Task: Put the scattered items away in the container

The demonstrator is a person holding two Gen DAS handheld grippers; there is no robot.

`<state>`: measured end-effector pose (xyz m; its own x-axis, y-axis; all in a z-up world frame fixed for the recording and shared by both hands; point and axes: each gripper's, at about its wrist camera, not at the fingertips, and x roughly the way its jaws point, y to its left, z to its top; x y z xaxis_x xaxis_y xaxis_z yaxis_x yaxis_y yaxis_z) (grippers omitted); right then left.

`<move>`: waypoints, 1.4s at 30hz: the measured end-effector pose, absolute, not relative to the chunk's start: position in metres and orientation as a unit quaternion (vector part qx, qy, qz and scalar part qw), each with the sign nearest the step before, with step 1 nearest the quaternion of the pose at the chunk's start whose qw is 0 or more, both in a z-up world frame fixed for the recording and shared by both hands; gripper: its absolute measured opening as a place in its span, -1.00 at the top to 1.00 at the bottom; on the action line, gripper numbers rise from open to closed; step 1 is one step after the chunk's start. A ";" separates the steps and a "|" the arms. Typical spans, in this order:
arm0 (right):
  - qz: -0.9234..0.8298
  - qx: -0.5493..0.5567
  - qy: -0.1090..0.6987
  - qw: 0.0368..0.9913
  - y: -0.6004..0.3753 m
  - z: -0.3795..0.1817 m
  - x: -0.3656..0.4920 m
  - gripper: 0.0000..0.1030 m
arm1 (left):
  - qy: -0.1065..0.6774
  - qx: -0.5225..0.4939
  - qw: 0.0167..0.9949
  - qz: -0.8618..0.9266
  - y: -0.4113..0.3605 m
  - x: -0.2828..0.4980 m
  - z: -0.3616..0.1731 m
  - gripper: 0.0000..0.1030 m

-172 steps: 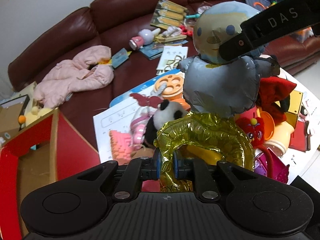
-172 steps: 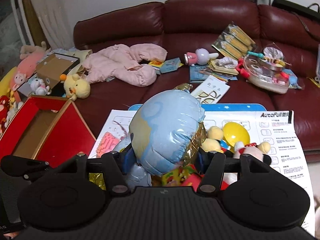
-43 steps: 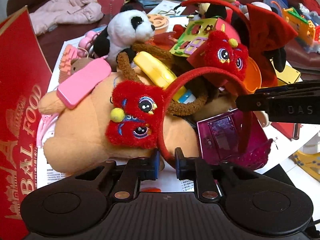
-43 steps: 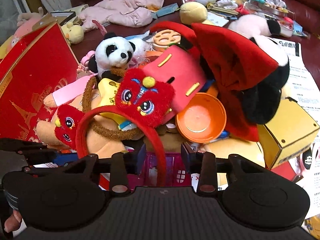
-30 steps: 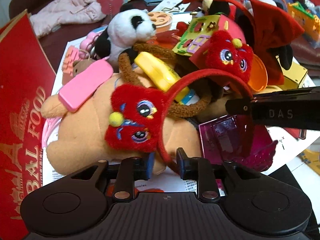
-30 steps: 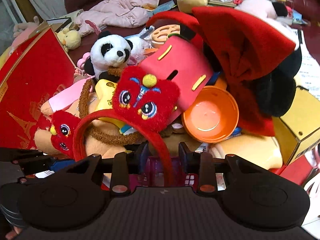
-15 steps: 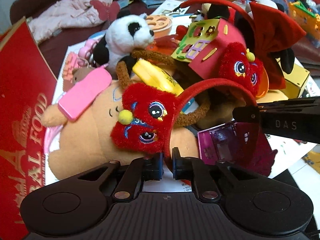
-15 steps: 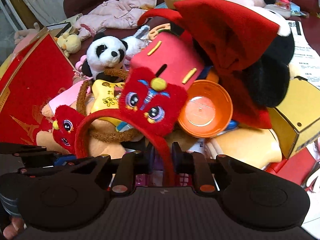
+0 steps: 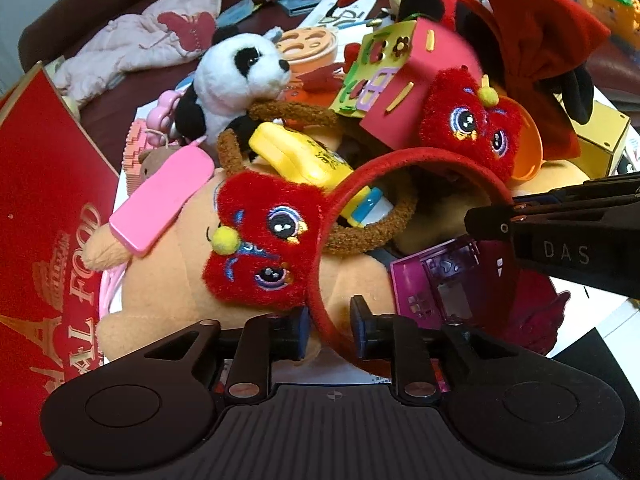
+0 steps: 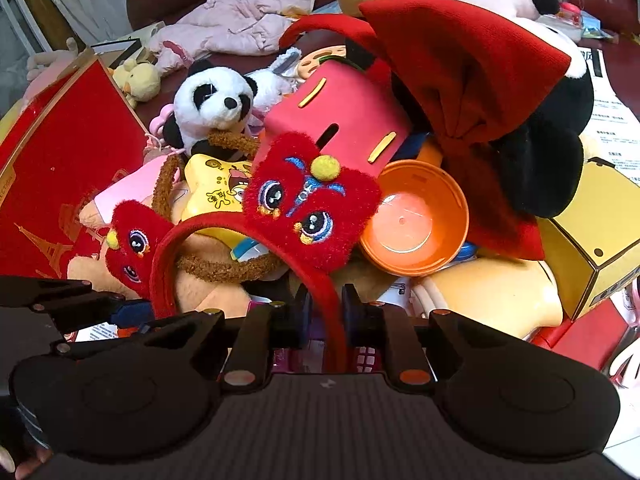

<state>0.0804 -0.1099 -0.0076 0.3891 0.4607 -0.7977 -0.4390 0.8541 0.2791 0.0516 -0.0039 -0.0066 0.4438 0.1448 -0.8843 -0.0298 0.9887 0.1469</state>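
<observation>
A red headband with two plush lion faces arches over a heap of toys. My left gripper is shut on one end of the band, beside the lion face. My right gripper is shut on the other end, below the second lion face. The right gripper's fingers show at the right of the left wrist view. The red box stands open at the left; it also shows in the right wrist view.
The heap holds a panda plush, a tan plush, a pink foam house, an orange bowl, a big red bow, a yellow box and a magenta toy. Behind it is a dark red sofa with pink clothing.
The balloon held several seconds ago is gone. Both grippers came down to the heap and closed on the ends of the red headband, which has lifted slightly.
</observation>
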 end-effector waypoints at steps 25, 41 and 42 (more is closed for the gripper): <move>0.261 0.026 0.492 0.830 -0.115 -0.006 0.078 0.72 | 0.530 0.058 0.844 0.056 -0.006 0.060 -0.006 0.34; 0.257 0.005 0.478 0.840 -0.108 -0.009 0.081 0.73 | 0.516 0.078 0.851 0.060 0.000 0.057 -0.003 0.97; 0.257 0.004 0.477 0.840 -0.109 -0.007 0.080 0.74 | 0.513 0.080 0.853 0.059 0.000 0.057 -0.001 0.97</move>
